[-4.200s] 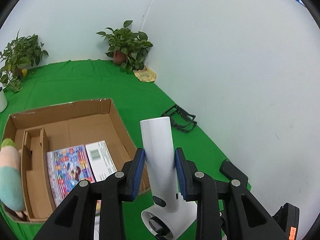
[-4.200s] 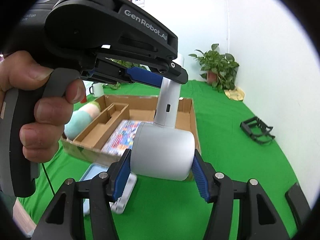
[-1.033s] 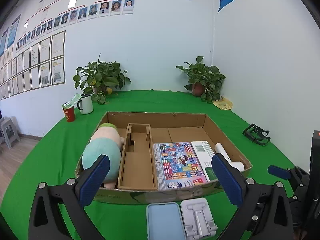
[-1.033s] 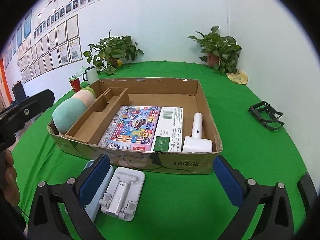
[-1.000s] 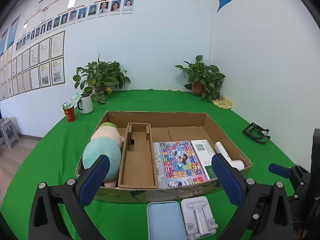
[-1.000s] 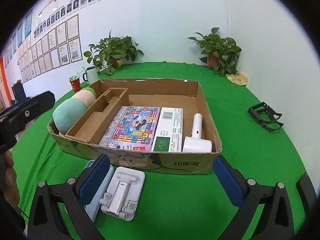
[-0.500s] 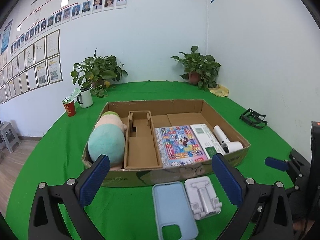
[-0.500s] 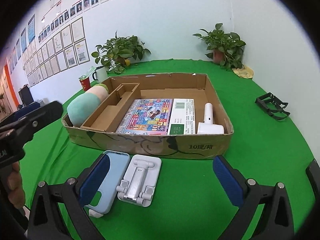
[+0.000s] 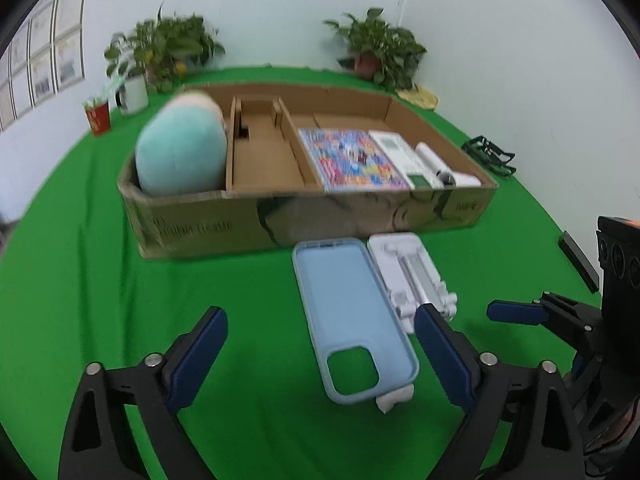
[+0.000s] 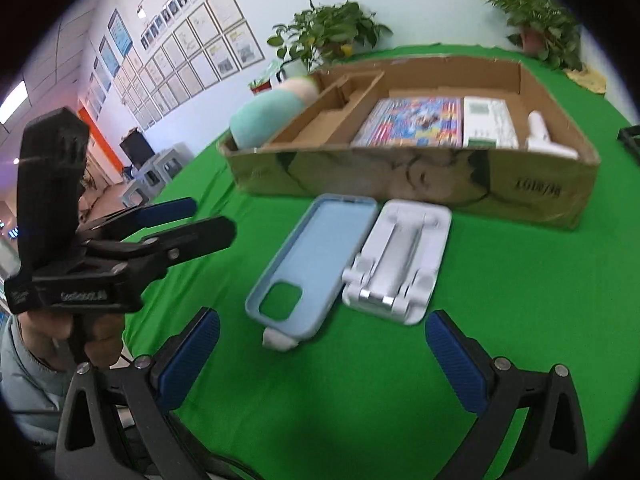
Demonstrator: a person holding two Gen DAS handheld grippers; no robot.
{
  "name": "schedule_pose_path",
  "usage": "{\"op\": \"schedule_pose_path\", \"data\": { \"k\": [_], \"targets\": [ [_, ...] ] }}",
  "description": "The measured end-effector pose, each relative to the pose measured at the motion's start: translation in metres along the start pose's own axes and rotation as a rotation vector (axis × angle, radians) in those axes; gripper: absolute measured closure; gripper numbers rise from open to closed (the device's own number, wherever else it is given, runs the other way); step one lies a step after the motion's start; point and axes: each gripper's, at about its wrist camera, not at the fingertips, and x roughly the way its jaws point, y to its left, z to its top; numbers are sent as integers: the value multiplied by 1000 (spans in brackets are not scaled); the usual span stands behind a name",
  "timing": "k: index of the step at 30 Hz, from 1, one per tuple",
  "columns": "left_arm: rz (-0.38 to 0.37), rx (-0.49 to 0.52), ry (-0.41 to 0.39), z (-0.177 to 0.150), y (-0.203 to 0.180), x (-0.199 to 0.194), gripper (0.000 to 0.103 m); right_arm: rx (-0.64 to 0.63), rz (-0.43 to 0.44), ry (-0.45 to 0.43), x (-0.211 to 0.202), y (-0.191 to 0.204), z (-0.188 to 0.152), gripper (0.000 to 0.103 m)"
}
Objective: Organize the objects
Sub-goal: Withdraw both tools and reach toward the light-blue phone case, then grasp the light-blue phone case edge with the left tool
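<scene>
A light blue phone case (image 9: 352, 312) (image 10: 316, 264) lies inside-up on the green cloth, with a white folding phone stand (image 9: 412, 276) (image 10: 400, 264) beside it, both just in front of the cardboard box (image 9: 304, 212) (image 10: 400, 184). My left gripper (image 9: 320, 332) hovers over the case's near end; its jaws are closing but the pads are clear of the case. My right gripper (image 10: 322, 336) is open above the near ends of the case and stand, holding nothing. In the box lie a plush toy (image 9: 180, 152), a colourful book (image 9: 352, 158) and a white hair dryer (image 9: 444, 168).
A small white piece (image 9: 394, 398) pokes out under the case's near end. Potted plants (image 9: 376, 52), a white mug (image 9: 134, 94) and a red cup (image 9: 98, 118) stand behind the box. A black bracket (image 9: 490, 152) lies at the right.
The hair dryer, held by both grippers earlier, now lies in the box. Both grippers have sunk and tipped down toward the case and stand. The left jaws have narrowed slightly.
</scene>
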Motion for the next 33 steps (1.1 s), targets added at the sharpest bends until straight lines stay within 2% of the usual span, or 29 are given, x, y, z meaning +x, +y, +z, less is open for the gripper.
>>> {"op": "schedule_pose_path", "data": {
  "k": [3, 5, 8, 10, 11, 15, 17, 20, 23, 33],
  "targets": [
    [-32, -51, 63, -11, 8, 21, 24, 31, 0, 38, 11, -2, -7, 8],
    [-42, -74, 87, -13, 12, 29, 34, 54, -12, 44, 15, -4, -9, 19],
    [-56, -109, 107, -15, 17, 37, 44, 79, -41, 47, 19, -8, -7, 33],
    [-74, -121, 125, -16, 18, 42, 52, 75, -45, 58, 25, -6, -6, 36],
    [-77, -123, 134, -14, 18, 45, 59, 66, -38, 63, 28, -4, -5, 41],
    [-86, -142, 165, -14, 18, 55, 76, 40, -47, 83, 39, 3, 0, 59],
    [-79, -143, 184, -16, 17, 59, 85, 43, -60, 93, 43, 3, 2, 72],
    [-75, -144, 193, -19, 13, 60, 93, 36, -64, 108, 48, 5, 2, 82],
    [-67, -147, 195, -21, 11, 60, 97, 24, -54, 117, 50, 9, 1, 86],
    [0, -129, 189, -27, 5, 50, 98, 7, -99, 117, 51, 19, -2, 91]
  ]
}}
